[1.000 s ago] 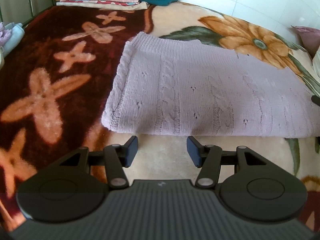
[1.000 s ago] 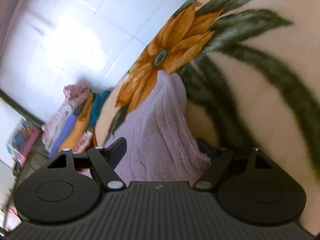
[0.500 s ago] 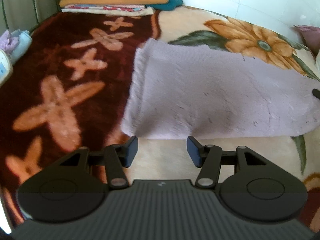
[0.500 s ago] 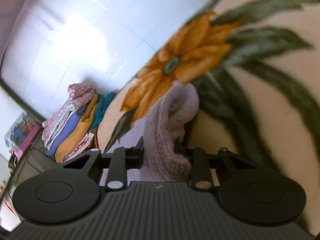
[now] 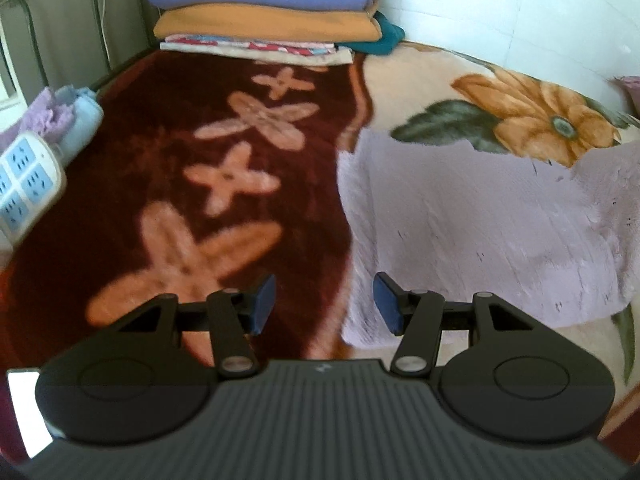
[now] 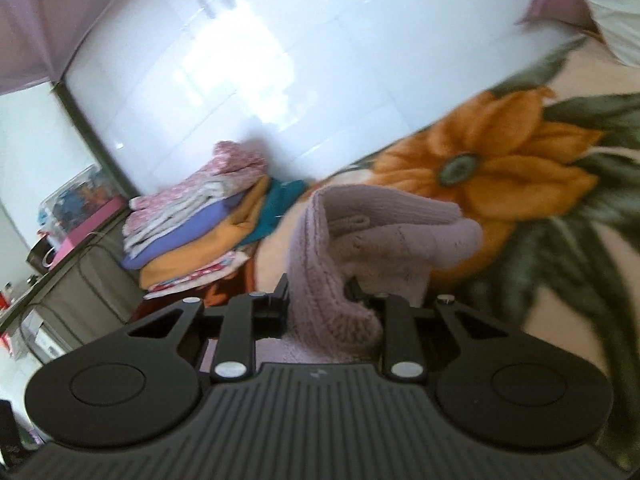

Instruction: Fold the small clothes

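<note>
With your right gripper [image 6: 326, 308] closed on a bunched end of the soft, light, floppy sweater [image 5: 480, 220] lying on the bed [image 5: 200, 120], take its near corner between the left gripper's [image 5: 324, 306] wide-open, empty jaws.

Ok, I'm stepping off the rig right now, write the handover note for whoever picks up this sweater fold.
Right claw: shut on one end of the lilac knit sweater, with that end lifted and bunched above the floral blanket.
Left claw: open, empty, hovering at the sweater's near left corner, not touching it as far as I can tell.
Sweater: already folded into a long band lying on the blanket; the rest lies flat.
Stack of folded clothes sits at the far end of the blanket.
Left: probably carry the lifted end across toward the left edge, lay it down, release, smooth.
</note>
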Tool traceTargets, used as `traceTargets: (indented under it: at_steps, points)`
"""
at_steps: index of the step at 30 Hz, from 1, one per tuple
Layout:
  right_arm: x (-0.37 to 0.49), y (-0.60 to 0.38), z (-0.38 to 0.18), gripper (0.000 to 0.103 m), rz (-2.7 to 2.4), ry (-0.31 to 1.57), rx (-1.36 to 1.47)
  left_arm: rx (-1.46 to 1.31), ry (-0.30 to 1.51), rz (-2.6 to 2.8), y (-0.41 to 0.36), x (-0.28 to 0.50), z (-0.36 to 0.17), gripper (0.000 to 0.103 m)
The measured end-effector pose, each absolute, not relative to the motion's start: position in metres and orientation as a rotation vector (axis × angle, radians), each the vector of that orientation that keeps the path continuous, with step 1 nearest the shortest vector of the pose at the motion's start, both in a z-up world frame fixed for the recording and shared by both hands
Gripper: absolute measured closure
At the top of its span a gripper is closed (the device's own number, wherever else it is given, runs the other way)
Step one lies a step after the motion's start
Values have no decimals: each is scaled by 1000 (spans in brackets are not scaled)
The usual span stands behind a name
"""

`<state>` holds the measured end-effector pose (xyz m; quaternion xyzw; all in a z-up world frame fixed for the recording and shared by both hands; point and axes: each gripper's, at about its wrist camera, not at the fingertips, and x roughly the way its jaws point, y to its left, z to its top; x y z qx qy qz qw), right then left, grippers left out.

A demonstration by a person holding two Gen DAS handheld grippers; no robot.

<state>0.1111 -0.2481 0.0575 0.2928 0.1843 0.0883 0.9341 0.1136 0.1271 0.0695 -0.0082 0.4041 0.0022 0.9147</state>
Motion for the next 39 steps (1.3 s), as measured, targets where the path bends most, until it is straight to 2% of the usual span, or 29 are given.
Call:
traceTargets:
  at_steps: [10, 15, 20, 23, 30, 32, 34, 36, 39]
  points:
    - [143, -143, 88, 75, 335, 410, 456, -34, 813, -2, 143, 123, 78, 47]
    - [160, -74, 63, 75, 393, 494, 300, -56, 828, 4, 155, 122, 68, 47]
    - [165, -13, 13, 75, 416, 600, 84, -104, 848, 21, 172, 122, 56, 47]
    - [160, 4, 5, 75, 413, 559, -9, -108, 852, 25, 180, 122, 52, 47]
    - [143, 35, 26, 75, 442, 491, -209, -145, 828, 50, 200, 126, 55, 47]
    - [145, 47, 19, 71, 466, 543, -241, -171, 818, 56, 203, 130, 57, 47]
    - [139, 48, 16, 55, 482, 523, -228, -198, 805, 42, 202, 132, 61, 47]
    - [134, 44, 23, 48, 505, 540, -203, -213, 795, 17, 197, 135, 64, 47]
    - [125, 32, 40, 46, 543, 546, -140, -213, 787, -19, 186, 141, 70, 47]
